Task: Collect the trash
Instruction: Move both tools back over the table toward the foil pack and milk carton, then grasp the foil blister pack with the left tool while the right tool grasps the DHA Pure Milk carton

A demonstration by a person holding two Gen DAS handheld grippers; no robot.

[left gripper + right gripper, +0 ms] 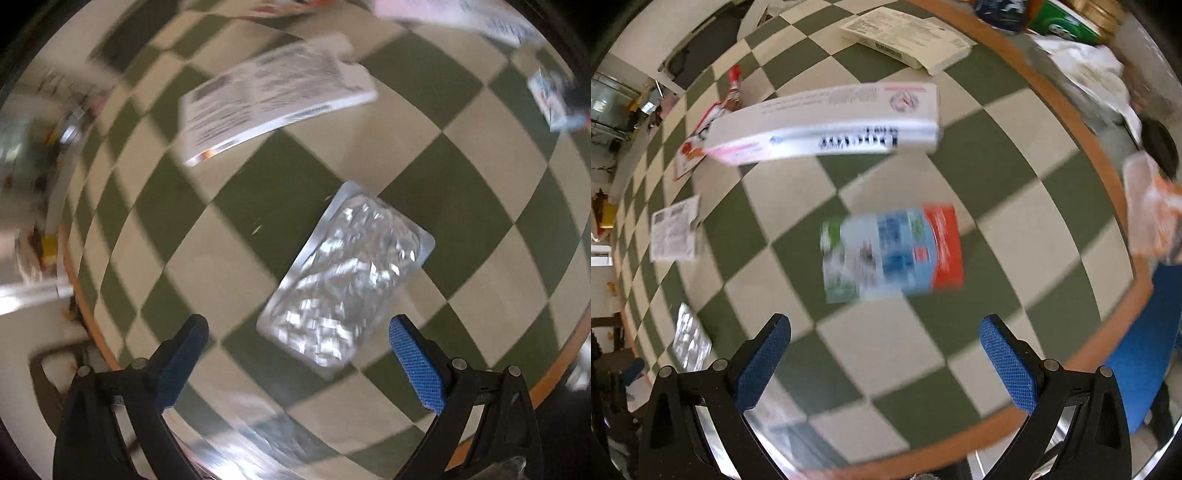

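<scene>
Both grippers spread wide, empty, above green-and-cream checkered table (461,177).
Silver foil blister pack (347,280) lies flat ahead of left gripper (297,343); likely light, crinkly, slippery: pinch long edges. Right gripper (884,345) faces blue-red carton (892,253).

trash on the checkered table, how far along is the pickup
Nothing looks collected yet. Both grippers are open and empty: the left gripper hangs over the foil blister pack, the right gripper over the blue and red box. Left on the table: those two, the long white box, the flat white carton, a leaflet and a red wrapper. No bin is in view.
</scene>
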